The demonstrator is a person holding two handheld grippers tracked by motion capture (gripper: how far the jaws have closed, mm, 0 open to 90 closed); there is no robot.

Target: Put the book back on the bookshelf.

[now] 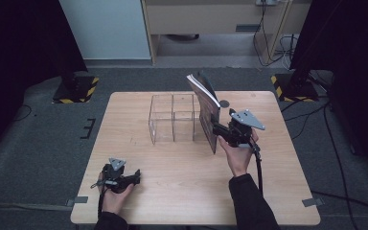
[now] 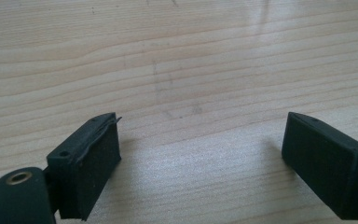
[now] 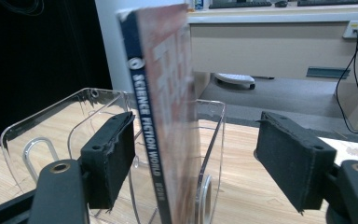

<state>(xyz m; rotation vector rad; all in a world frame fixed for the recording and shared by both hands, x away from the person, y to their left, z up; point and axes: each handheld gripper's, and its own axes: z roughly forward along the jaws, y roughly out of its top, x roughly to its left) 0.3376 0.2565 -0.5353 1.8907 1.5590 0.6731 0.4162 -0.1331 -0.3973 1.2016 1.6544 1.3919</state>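
Pale wooden table (image 1: 182, 177) bears a clear acrylic two-compartment rack (image 1: 172, 118). Against its right end stands a thin reddish magazine (image 3: 168, 116) (spine reading "Science Fiction World"), between the spread, non-touching jaws of the right gripper (image 3: 196, 161). Left gripper (image 2: 200, 158) rests on bare wood, jaws wide apart.

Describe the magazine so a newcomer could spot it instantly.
On the wooden table, look at the right end of the clear acrylic rack. The magazine stands upright there, between the open jaws of the right gripper. It is the one opaque printed thing, its dark spine reading SCIENCE FICTION WORLD.
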